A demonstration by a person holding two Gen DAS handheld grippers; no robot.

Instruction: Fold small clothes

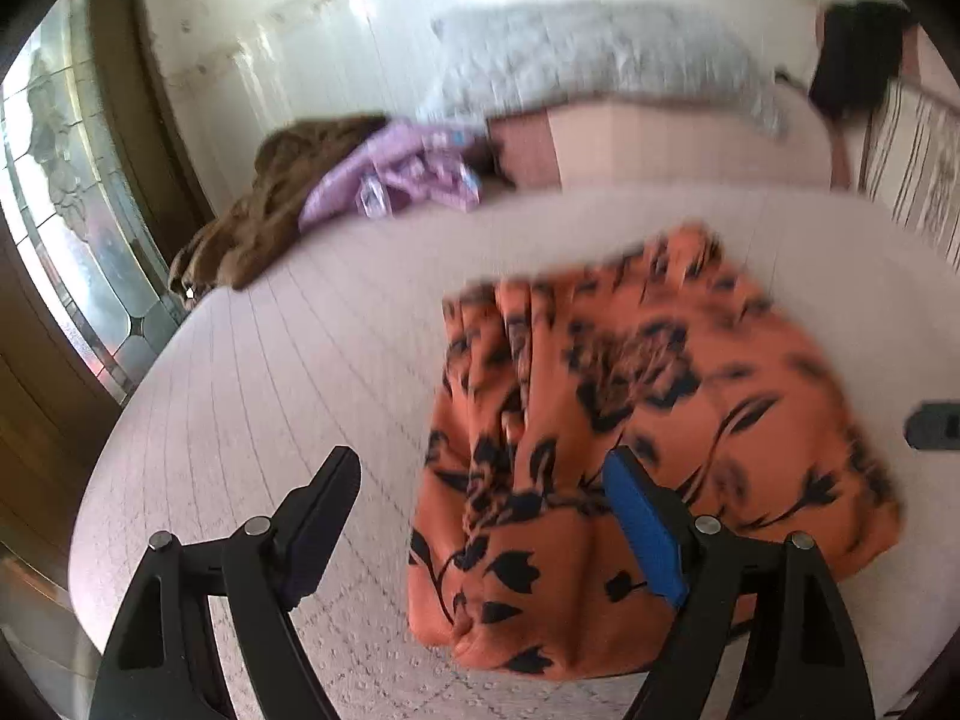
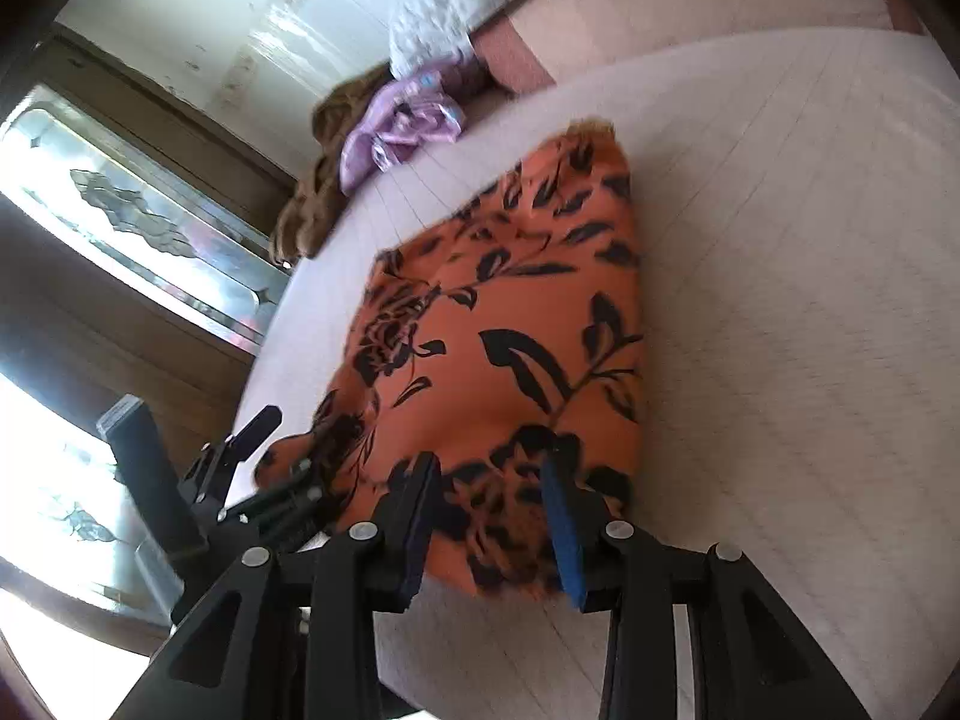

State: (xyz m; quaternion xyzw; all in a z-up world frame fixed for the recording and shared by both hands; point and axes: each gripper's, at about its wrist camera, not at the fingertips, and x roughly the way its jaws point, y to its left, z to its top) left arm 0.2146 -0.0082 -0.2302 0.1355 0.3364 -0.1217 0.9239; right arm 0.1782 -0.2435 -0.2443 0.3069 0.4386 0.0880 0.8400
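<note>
Now left tool point(image 1: 480, 492) wide, right tool point(image 2: 492, 480) on orange cloth point(image 2: 510, 330)

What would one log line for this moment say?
left gripper: open, empty | right gripper: at edge of orange floral garment, grip unclear

Left gripper point(image 1: 480, 480) angles downward, jaws spread wide and empty. Right gripper point(image 2: 489, 483) at its 3 o'clock, jaws partly parted, tilted downward.

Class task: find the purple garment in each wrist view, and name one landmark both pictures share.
Left wrist view: purple garment upper left of centre, beside the brown cloth.
Right wrist view: purple garment upper centre-left, beside the brown cloth.
Shared landmark: orange flowered garment.
</note>
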